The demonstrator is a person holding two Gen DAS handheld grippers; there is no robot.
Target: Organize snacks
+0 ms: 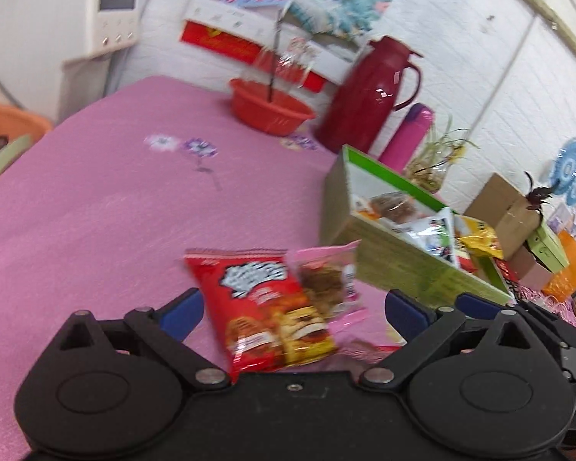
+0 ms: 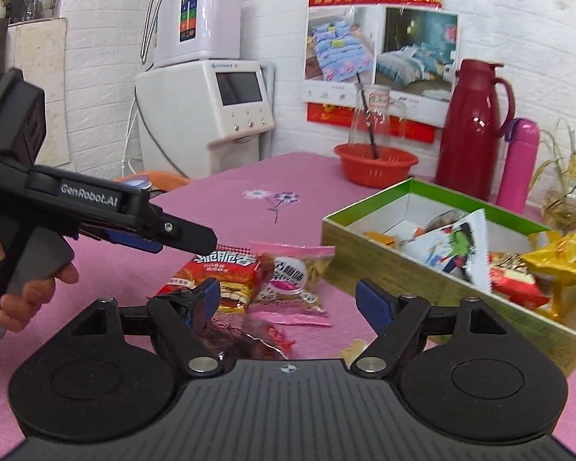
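Meanwhile my left tool [image 1: 292, 307] and right tool [image 2: 288, 299] both gaped empty above the red snack packet [image 1: 265, 311] beside the green box [image 2: 411, 269].

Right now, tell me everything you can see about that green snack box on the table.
The green snack box is an open, lidless rectangular carton, seemingly cardboard, with olive woven-look outer walls, a bright green rim and a white interior. It sits flat on the pink tablecloth, right of the loose packets. Several packets lie inside: a white pouch leaning upright, a red one, and a gold wrapper draped over its far end. Neither gripper touches it.
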